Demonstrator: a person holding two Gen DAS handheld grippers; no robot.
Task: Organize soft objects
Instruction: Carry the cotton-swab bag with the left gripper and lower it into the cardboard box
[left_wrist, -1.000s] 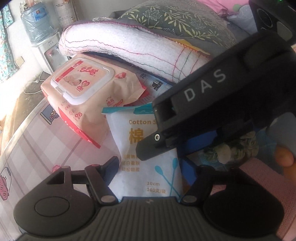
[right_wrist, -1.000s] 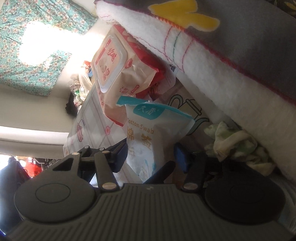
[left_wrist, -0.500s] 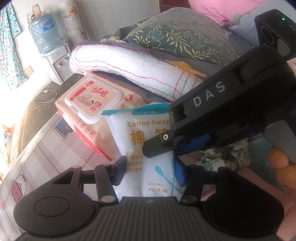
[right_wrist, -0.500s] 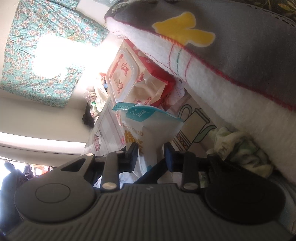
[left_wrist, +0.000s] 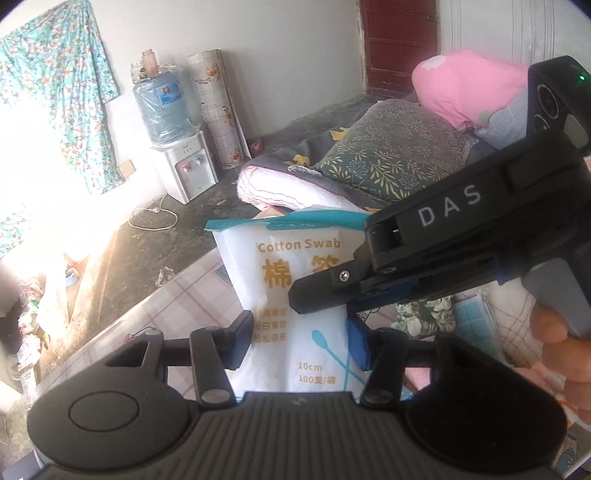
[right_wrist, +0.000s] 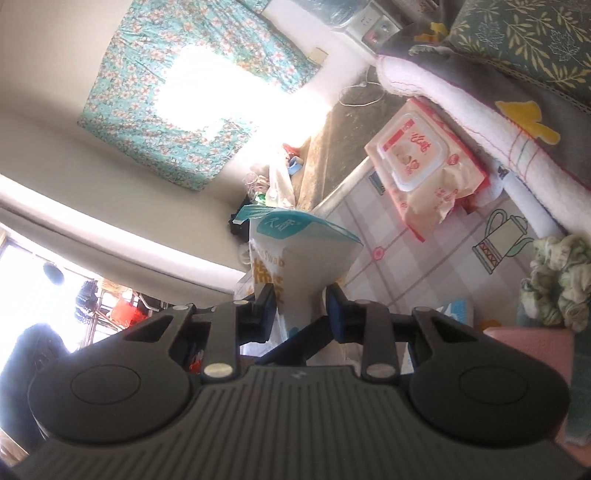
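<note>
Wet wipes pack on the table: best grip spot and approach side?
Grip the wet wipes pack across its soft body, over the long edges, coming from above. It lies flat, hard lid up; the folded blanket crowds its far side. Both tools are taken: left tool and right tool clamp the cotton swab bag.

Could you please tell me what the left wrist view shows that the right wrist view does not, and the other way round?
Only the left wrist view shows the right gripper from outside, with the hand holding it, and the pink bundle.

Only the right wrist view shows the wet wipes pack lying on the checked mat, and the crumpled green cloth.

Both show the cotton swab bag, pinched by both grippers, the left gripper across its width, plus the leaf-print pillow and the floral curtain.
</note>
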